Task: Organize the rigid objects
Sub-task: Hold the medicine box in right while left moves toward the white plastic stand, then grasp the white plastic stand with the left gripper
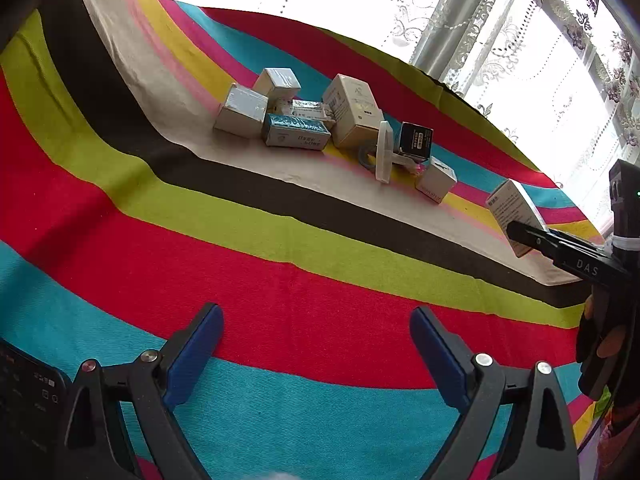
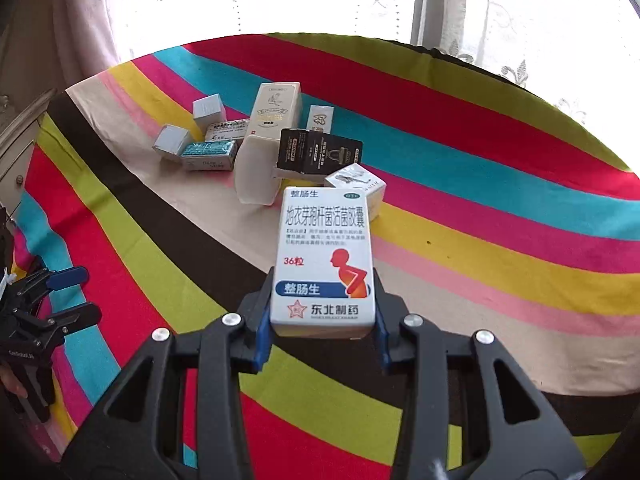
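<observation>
My right gripper (image 2: 322, 320) is shut on a white medicine box (image 2: 324, 256) with blue and red print, held upright above the striped cloth. The left wrist view shows that box (image 1: 510, 204) at the far right, with the right gripper (image 1: 520, 236) clamped on its lower end. Beyond it lies a cluster of boxes: a tall cream box (image 2: 276, 108), a black box (image 2: 320, 152), a teal box (image 2: 208, 154), a white flat case (image 2: 256, 172) and a small white box (image 2: 356, 184). My left gripper (image 1: 316, 320) hangs open over the red stripe with nothing between its blue pads.
A striped cloth (image 1: 280, 248) covers the whole surface. Lace curtains and a bright window (image 1: 520, 60) stand behind it. A phone screen (image 1: 28, 396) sits at the lower left of the left wrist view. A drawer unit (image 2: 16, 152) stands beyond the cloth's left edge.
</observation>
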### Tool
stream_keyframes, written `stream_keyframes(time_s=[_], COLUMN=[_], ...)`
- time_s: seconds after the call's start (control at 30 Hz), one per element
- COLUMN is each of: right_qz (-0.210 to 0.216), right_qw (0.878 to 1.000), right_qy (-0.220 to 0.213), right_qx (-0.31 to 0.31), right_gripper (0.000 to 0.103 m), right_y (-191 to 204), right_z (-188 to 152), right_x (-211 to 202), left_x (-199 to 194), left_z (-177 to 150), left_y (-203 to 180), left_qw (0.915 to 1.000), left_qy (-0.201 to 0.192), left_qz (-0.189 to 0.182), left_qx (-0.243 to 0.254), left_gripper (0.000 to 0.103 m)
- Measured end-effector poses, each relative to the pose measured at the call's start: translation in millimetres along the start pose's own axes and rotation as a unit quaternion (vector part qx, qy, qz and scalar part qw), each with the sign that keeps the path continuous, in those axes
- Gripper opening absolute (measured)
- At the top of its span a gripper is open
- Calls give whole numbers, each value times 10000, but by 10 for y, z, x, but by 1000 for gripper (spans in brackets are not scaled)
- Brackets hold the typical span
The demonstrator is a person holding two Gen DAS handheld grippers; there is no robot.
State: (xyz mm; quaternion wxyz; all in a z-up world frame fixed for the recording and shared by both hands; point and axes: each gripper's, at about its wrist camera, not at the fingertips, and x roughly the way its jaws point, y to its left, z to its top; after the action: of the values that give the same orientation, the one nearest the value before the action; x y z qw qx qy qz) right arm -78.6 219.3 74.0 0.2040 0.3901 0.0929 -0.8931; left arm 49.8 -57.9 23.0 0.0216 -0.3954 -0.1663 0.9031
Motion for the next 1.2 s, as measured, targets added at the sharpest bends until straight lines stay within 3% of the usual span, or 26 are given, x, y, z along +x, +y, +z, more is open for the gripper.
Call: stream_keyframes(time_s=[0.2,0.47,0.77,1.0,1.2], right_qz=[-358,-412,-297,-86,-72], right_qw=[9992,9972,9974,9963,9950], right_qy=[-25,-162,-193,-358,-494], right_qx=[192,598,635,781,868], right_gripper=[44,44,44,44,45], right_y=[-3,34,136,161,114], right_z=[-532,-919,-1088,-1091,-1048], right_x=[-270,-487,-587,-717,-808], left_x=[4,58,496,1088,1337], left_z=[-1,79,595,1033,1225], left_y=[-8,-42,-366,-756,-939], left_qw=[10000,9997,9989,9969,9962], left_qy=[14,244,450,499,452], left_qz=[19,25,-89,122,135], left_qx=[28,-14,23,592,735], left_gripper=[96,96,96,96,94])
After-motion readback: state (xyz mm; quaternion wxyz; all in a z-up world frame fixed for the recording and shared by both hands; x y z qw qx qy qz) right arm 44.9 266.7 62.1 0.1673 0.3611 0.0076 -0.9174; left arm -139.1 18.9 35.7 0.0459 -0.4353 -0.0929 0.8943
